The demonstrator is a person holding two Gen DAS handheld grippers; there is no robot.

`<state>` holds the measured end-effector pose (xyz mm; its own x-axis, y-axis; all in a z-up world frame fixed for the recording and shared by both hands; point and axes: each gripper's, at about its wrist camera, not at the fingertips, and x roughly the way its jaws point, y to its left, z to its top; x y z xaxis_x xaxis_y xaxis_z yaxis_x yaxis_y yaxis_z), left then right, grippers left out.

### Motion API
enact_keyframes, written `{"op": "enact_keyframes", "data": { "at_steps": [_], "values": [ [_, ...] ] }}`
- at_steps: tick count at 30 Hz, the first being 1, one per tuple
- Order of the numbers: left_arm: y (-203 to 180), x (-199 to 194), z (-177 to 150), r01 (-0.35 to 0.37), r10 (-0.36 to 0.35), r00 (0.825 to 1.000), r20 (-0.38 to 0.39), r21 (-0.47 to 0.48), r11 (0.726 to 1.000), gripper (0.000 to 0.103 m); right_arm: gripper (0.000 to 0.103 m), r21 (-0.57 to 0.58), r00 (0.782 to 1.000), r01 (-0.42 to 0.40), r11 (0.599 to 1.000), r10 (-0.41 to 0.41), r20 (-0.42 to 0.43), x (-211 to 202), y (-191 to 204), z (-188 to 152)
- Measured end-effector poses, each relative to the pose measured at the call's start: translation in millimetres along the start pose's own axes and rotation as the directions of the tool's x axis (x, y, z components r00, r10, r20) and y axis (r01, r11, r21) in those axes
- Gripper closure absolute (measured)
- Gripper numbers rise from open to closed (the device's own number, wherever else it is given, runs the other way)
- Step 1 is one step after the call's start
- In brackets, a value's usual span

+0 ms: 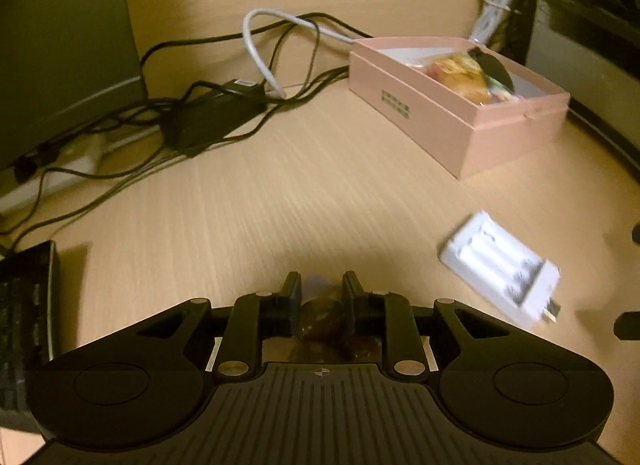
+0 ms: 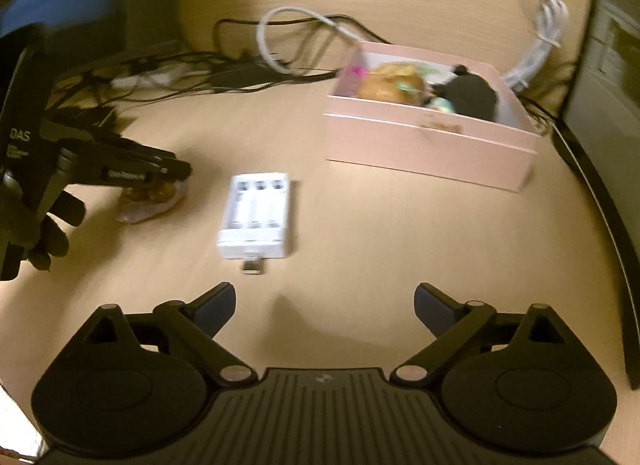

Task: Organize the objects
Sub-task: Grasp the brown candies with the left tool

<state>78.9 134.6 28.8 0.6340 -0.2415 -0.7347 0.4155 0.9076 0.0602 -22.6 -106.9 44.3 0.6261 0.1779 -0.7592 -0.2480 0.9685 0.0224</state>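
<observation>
The biggest worry from where I stand is the counter (image 1: 304, 185) itself: it is smooth, and a crinkly packet let go carelessly could slide rather than stay put. The pink box (image 1: 460, 121) sits toward the far right, open, already holding a wrapped bun-like snack and a dark object; if more gets dropped in from too high it could bounce off those and land outside.

The tangle of black cables (image 1: 208, 117) and the white cable (image 1: 256, 49) lies behind and left of the box, near enough that a wide swing toward the box could snag a loop and drag the lot.

The white battery charger (image 2: 258, 215) lies flat on the counter between the two hands, plug end toward the right gripper (image 2: 324, 307). That gripper hangs spread wide with nothing between its pads, short of the charger. Coming in askew, I think one finger would push the charger away instead of straddling it.

The left gripper (image 1: 320, 297) is clenched on a small bag of brown sweets (image 1: 320, 319), low over the counter at the left, well apart from the box. The grip looks to be on loose wrapper as much as on contents, so the bag may slip or swing on the way across, and the charger lies near its path.
</observation>
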Motion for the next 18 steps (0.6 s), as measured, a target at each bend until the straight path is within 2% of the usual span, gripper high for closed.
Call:
{"op": "enact_keyframes", "data": {
  "at_steps": [3,6,10,13,15,17,18],
  "values": [
    [-12,0,2,-0.025,0.025,1.0,-0.002,0.031,0.999,0.079,0.005,-0.028,1.0,-0.01,1.0,0.01,0.015,-4,7,2],
    [-16,1,4,-0.008,0.008,1.0,-0.013,0.033,0.999,0.079,0.004,-0.033,0.999,-0.007,0.999,0.008,0.032,-8,6,4],
    [-6,3,9,0.046,-0.048,0.998,-0.045,-0.048,0.998,0.078,0.003,0.004,0.999,-0.007,1.0,0.006,0.034,-10,-3,4],
    [-5,6,12,0.059,-0.062,0.997,-0.05,-0.067,0.996,0.077,0.003,0.031,0.999,-0.006,0.999,0.004,0.033,-10,-9,3],
    [-7,7,14,0.062,-0.066,0.996,-0.057,-0.07,0.996,0.072,0.003,0.045,0.999,-0.003,0.999,0.001,0.035,-12,-10,2],
    [-11,8,16,0.079,-0.083,0.994,-0.07,-0.066,0.995,0.054,0.002,0.053,0.999,-0.006,0.999,0.004,0.033,-12,-11,2],
    [-13,9,17,0.086,-0.091,0.993,-0.076,-0.059,0.995,0.05,0.002,0.057,0.999,-0.009,0.998,0.008,0.031,-11,-11,1]
  ]
}}
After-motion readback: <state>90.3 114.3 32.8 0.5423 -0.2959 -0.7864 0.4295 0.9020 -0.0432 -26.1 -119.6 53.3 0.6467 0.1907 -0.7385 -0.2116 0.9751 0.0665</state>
